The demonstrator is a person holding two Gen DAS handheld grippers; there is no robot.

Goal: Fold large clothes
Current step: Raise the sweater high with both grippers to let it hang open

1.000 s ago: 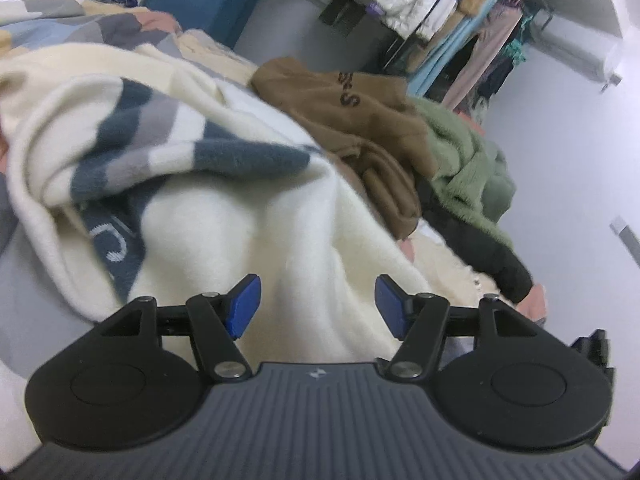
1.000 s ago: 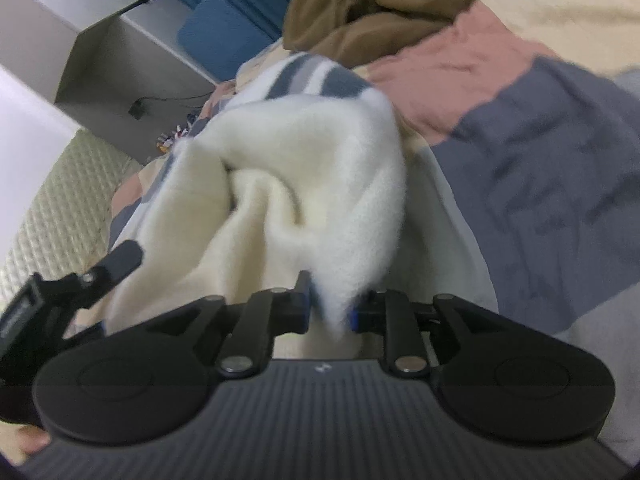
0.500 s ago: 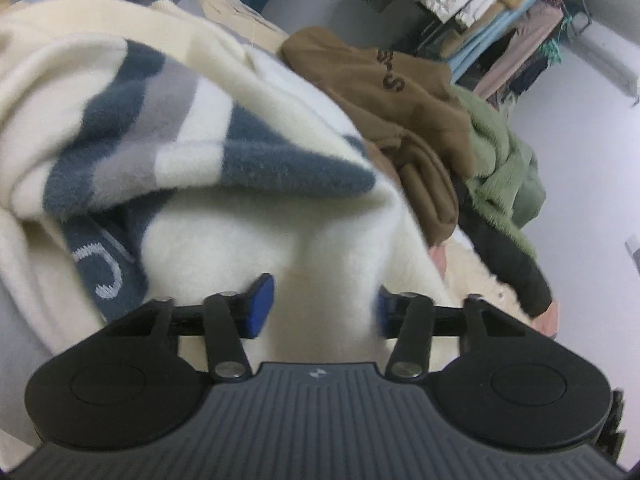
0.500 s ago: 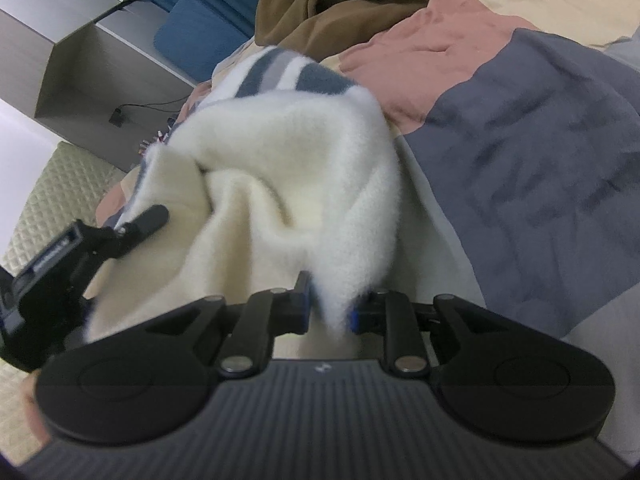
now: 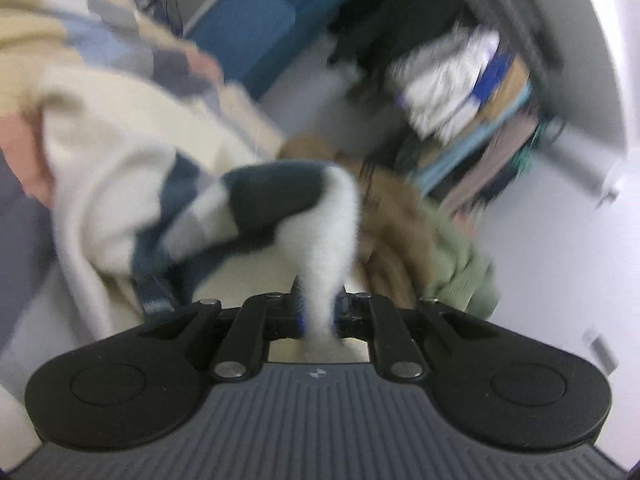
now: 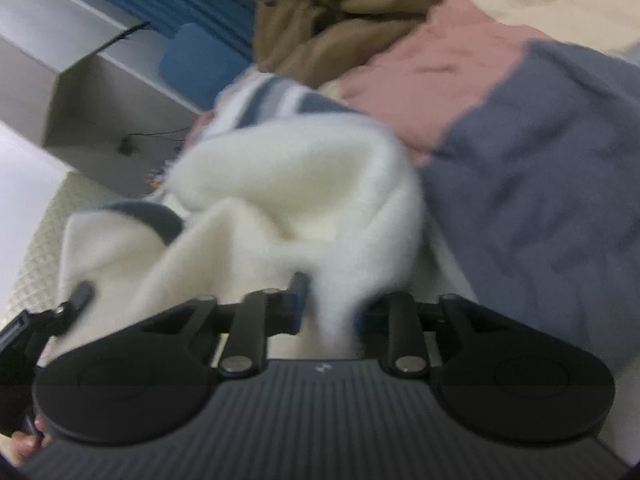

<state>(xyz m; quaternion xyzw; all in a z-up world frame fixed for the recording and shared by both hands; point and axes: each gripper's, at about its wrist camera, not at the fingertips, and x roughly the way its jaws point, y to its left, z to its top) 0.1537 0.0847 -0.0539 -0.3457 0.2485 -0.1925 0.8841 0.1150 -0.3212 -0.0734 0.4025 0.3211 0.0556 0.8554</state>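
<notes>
A cream fleece garment with navy and grey stripes (image 5: 120,184) lies bunched on the bed. My left gripper (image 5: 318,312) is shut on a fold of its cream fabric, lifted off the bed. In the right wrist view the same garment (image 6: 288,196) fills the middle, and my right gripper (image 6: 328,316) is shut on another cream fold. The left gripper's body (image 6: 24,332) shows at the lower left edge of the right wrist view, against the garment. Both views are blurred by motion.
A brown hoodie (image 5: 396,220) (image 6: 340,12) and a green fleece (image 5: 460,264) lie heaped beyond the garment. The patchwork bedspread (image 6: 540,160) in pink, grey and beige lies underneath. A rack of hanging clothes (image 5: 472,92) stands by the wall. A blue headboard (image 6: 200,60) is behind.
My left gripper has closed from open onto a cream fold and lifted it. My right gripper has kept its grip, and the garment has risen and shifted with both hands.
</notes>
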